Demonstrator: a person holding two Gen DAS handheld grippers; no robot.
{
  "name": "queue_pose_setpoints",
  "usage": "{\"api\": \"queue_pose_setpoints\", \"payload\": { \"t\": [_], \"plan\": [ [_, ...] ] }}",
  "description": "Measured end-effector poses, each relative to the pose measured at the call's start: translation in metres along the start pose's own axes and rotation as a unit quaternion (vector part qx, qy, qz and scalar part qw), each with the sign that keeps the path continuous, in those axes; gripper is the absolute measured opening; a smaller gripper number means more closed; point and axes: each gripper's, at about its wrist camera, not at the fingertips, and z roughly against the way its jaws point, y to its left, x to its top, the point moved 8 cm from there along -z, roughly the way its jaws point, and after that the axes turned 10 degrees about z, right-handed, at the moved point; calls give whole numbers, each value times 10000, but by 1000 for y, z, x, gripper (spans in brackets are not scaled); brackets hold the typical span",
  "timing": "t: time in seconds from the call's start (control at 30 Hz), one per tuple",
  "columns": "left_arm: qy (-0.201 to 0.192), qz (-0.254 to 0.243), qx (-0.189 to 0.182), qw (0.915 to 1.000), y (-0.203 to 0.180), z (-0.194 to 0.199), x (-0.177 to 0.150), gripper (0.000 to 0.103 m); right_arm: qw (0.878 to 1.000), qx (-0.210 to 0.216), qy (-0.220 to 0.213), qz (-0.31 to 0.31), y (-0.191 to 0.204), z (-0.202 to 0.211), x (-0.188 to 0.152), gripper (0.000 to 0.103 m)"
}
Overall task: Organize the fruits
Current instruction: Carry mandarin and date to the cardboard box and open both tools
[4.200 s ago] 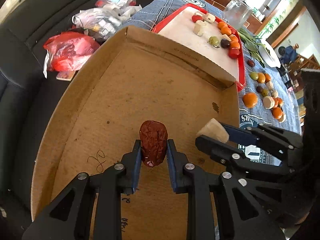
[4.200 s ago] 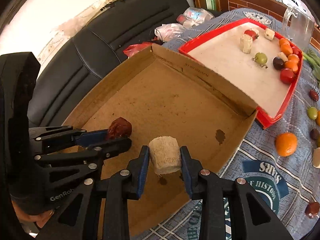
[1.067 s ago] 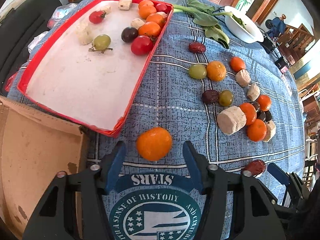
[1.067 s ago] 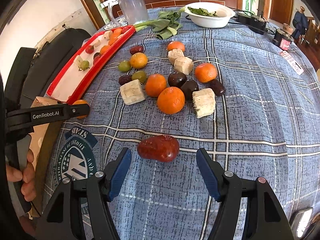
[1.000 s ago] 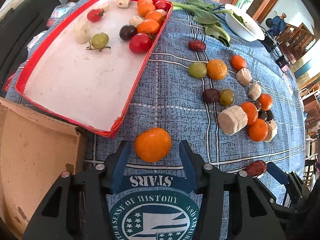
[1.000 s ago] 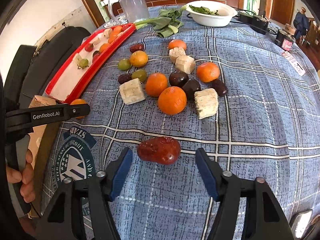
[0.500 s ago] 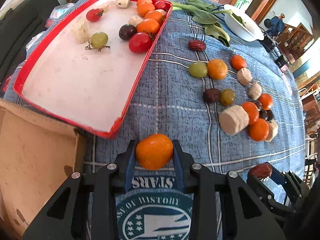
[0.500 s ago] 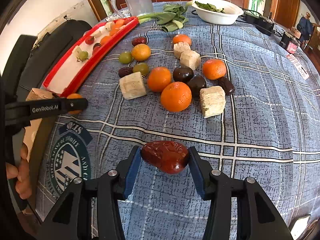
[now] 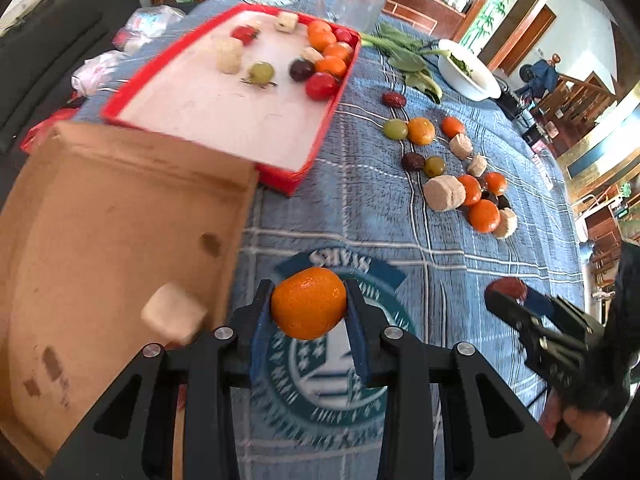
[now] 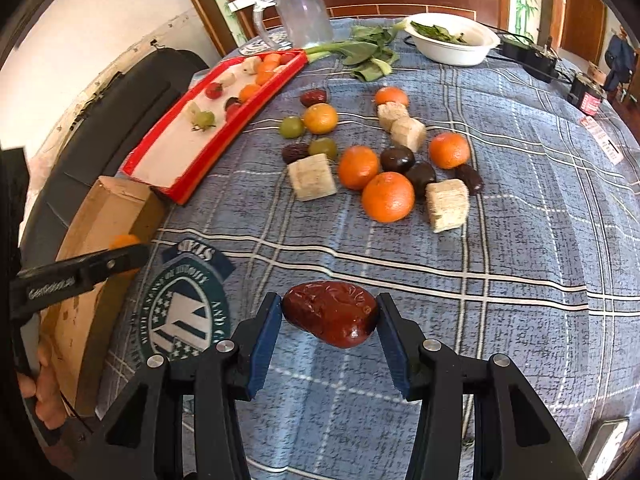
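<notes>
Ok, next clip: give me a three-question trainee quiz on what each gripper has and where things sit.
1. What does the left gripper hold?
2. True or false: the right gripper is closed on a green grape.
3. Which thing lies inside the cardboard box? A) a pale cube B) a tomato C) a leafy green

Key
1. An orange, pinched between the jaws.
2. False: it grips a red date.
3. A: the pale cube sits by the box's right wall; the tomato is in the red tray.
</notes>
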Motion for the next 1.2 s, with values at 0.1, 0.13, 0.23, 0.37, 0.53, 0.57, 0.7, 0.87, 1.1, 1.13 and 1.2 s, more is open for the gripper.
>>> {"api": "queue_pose_setpoints", "payload": {
  "t": [0.1, 0.13, 0.23, 0.37, 0.53, 0.57, 0.7, 0.87, 1.1, 1.13, 1.2],
  "plan": [
    [-145, 106, -9, 9998, 16, 21, -7, 32, 9999, 79, -32, 120, 13, 2, 4, 49],
    [-205, 170, -4, 9996, 23, 30, -10, 32, 9997, 137, -48, 183, 20, 3, 6, 49],
    [-330, 327, 22, 9989, 40, 46, -14, 32, 9991, 263, -78, 335, 39, 2, 13, 49],
    [-459, 629, 99, 9969, 69, 64, -21, 32, 9964, 499, -110, 671, 76, 0, 24, 49],
    [-555, 985, 241, 9933, 104, 76, -30, 32, 9907, 816, -147, 1082, 124, -3, 35, 49],
    [-562, 1041, 258, 9926, 109, 76, -32, 32, 9893, 866, -146, 1163, 134, -4, 37, 49],
    [-544, 1220, 323, 9905, 131, 78, -38, 32, 9844, 1037, -139, 1412, 164, -7, 48, 49],
    [-408, 1250, 244, 9910, 144, 68, -44, 32, 9800, 1209, -75, 1580, 190, -17, 63, 49],
    [-123, 1030, 91, 9946, 140, 45, -46, 32, 9768, 1292, 212, 1697, 211, -50, 78, 49],
    [-98, 991, 86, 9950, 139, 44, -47, 32, 9764, 1284, 255, 1720, 213, -56, 80, 49],
    [-44, 892, 56, 9960, 137, 41, -49, 32, 9757, 1248, 316, 1774, 217, -66, 84, 49]
  ]
}}
